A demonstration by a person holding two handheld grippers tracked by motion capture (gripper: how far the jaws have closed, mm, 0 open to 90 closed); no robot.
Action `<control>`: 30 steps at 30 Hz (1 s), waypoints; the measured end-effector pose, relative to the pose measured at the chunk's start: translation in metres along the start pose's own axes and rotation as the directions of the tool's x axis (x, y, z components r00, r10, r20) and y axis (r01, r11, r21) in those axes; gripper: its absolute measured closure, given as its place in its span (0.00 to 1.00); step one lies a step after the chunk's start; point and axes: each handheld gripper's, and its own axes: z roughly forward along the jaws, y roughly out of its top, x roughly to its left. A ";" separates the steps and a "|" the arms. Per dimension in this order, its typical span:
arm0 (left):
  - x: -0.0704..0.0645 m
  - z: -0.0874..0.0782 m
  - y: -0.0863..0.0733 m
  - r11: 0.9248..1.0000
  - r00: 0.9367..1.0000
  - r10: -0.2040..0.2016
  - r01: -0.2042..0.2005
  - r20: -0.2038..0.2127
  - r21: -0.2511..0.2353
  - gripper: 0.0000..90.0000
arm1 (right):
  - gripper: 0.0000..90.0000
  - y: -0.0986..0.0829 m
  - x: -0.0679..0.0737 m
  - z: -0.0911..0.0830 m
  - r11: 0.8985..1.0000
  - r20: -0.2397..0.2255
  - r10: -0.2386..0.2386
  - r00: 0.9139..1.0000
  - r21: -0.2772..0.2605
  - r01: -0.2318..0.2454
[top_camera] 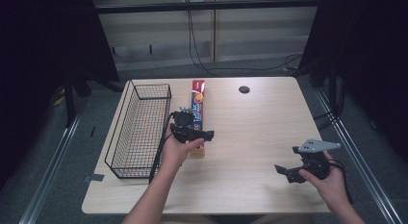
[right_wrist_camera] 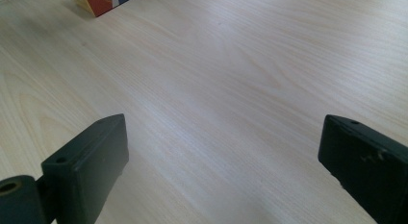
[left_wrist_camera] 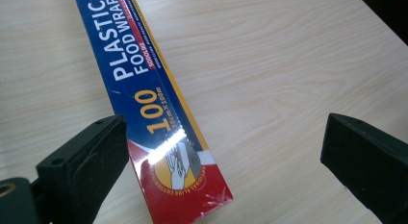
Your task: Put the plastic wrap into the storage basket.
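Plastic food wrap box (left_wrist_camera: 159,113) lies flat on the worktop (top_camera: 250,132) just beside the wire basket (top_camera: 139,130), with your left hand-held gripper (left_wrist_camera: 226,152) spread wide over its near end. One jaw sits close against the box edge, so closing off-centre could pivot the glossy carton or pinch only a corner. Your right hand-held gripper (right_wrist_camera: 221,156) hangs parted over bare wood.

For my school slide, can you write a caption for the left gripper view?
Open jaws of the left gripper hover over a plastic food wrap box lying on a wooden table.
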 end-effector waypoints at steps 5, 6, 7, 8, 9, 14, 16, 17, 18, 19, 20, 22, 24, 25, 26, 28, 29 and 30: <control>0.006 0.009 0.004 0.999 0.999 -0.037 0.037 -0.017 0.024 0.03 | 0.03 0.001 0.000 0.001 1.000 -0.002 0.005 1.000 -0.001 -0.005; 0.006 0.009 0.004 0.999 0.999 -0.037 0.037 -0.017 0.024 0.03 | 0.03 0.001 0.000 0.001 1.000 -0.002 0.004 1.000 -0.001 -0.004; 0.009 0.011 0.006 0.998 0.998 -0.059 0.060 -0.018 0.018 0.03 | 0.03 0.002 -0.001 0.002 1.000 -0.009 0.004 1.000 0.000 -0.004; 0.009 0.012 0.006 0.998 0.998 -0.063 0.063 -0.020 0.019 0.03 | 0.03 0.002 -0.001 0.002 1.000 -0.006 0.001 1.000 0.001 -0.001; 0.010 0.013 0.007 0.998 0.998 -0.066 0.066 -0.024 0.023 0.03 | 0.03 0.002 -0.001 0.002 1.000 -0.007 0.003 1.000 0.000 -0.003; 0.013 0.017 0.012 0.997 0.996 -0.076 0.077 -0.038 0.024 0.04 | 0.03 0.004 -0.001 0.004 1.000 -0.019 0.004 1.000 -0.005 -0.004; 0.013 0.018 0.014 0.996 0.995 -0.084 0.085 -0.047 0.025 0.04 | 0.03 0.005 -0.001 0.004 1.000 -0.020 0.001 1.000 -0.006 -0.001; 0.013 0.018 0.014 0.996 0.995 -0.084 0.085 -0.047 0.025 0.04 | 0.03 0.005 -0.001 0.004 1.000 -0.020 0.001 1.000 -0.006 -0.001; 0.014 0.019 0.015 0.996 0.995 -0.088 0.089 -0.041 0.023 0.04 | 0.03 0.005 -0.001 0.005 1.000 -0.027 -0.001 1.000 -0.009 0.001; 0.015 0.021 0.016 0.995 0.995 -0.091 0.092 -0.044 0.028 0.04 | 0.03 0.005 -0.001 0.005 1.000 -0.028 0.001 1.000 -0.005 -0.001; 0.015 0.021 0.016 0.995 0.995 -0.091 0.092 -0.044 0.028 0.04 | 0.03 0.006 -0.001 0.005 1.000 -0.029 -0.002 1.000 -0.005 0.002; 0.016 0.023 0.017 0.994 0.994 -0.103 0.104 -0.046 0.024 0.04 | 0.03 0.006 -0.001 0.005 1.000 -0.029 -0.002 1.000 -0.006 0.002; 0.018 0.026 0.018 0.993 0.992 -0.110 0.111 -0.055 0.026 0.04 | 0.03 0.006 -0.002 0.004 1.000 -0.032 0.001 0.999 -0.010 -0.001; 0.018 0.028 0.019 0.993 0.992 -0.110 0.112 -0.060 0.027 0.04 | 0.03 0.006 -0.002 0.004 1.000 -0.032 0.002 0.999 -0.009 -0.002; 0.019 0.029 0.019 0.993 0.992 -0.110 0.112 -0.064 0.030 0.04 | 0.03 0.005 -0.002 0.004 1.000 -0.030 -0.001 1.000 -0.009 0.001; 0.020 0.031 0.021 0.993 0.991 -0.114 0.116 -0.063 0.032 0.04 | 0.04 0.005 -0.002 0.005 1.000 -0.036 -0.006 0.999 0.002 0.006; 0.020 0.031 0.021 0.993 0.991 -0.114 0.116 -0.063 0.032 0.04 | 0.04 0.005 -0.003 0.005 1.000 -0.035 -0.009 0.999 0.001 0.009; 0.019 0.033 0.021 0.992 0.991 -0.121 0.123 -0.064 0.030 0.04 | 0.04 0.005 -0.003 0.005 1.000 -0.036 -0.006 0.999 0.003 0.006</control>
